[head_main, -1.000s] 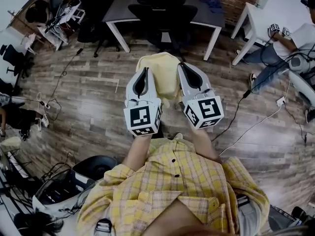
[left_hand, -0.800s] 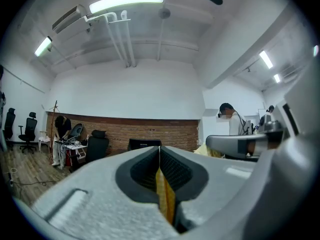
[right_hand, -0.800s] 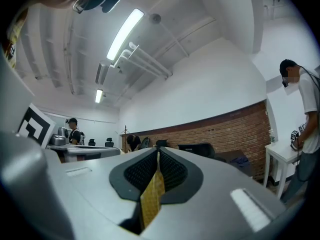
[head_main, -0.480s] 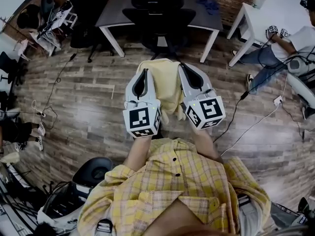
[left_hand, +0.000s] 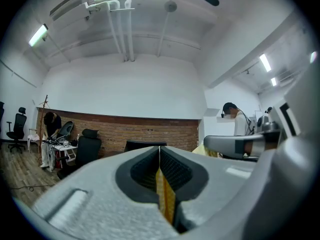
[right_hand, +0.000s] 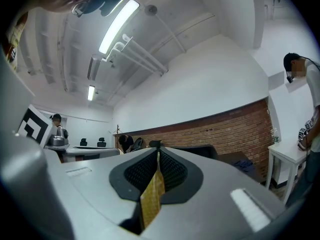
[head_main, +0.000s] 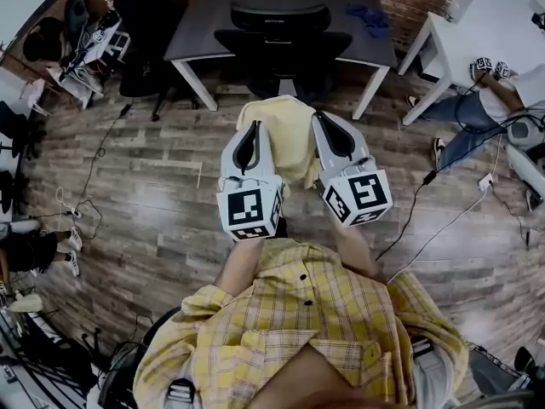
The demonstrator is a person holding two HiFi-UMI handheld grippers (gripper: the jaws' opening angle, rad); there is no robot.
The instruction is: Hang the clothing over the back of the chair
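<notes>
A pale yellow garment hangs between my two grippers, held up in front of me above the wood floor. My left gripper is shut on its left edge, and yellow cloth shows pinched between the jaws in the left gripper view. My right gripper is shut on the right edge, with a yellow strip caught between its jaws. A black office chair stands straight ahead at a dark desk, its back facing me, beyond the garment.
A white table with a seated person is at the right. Cables trail across the floor on the right. Another black chair and cluttered gear stand at the back left. More equipment sits at the lower left.
The view has shifted slightly; the chair and desk sit a little lower and closer in the frame. Both grippers keep the garment raised between them, the same way as before.
</notes>
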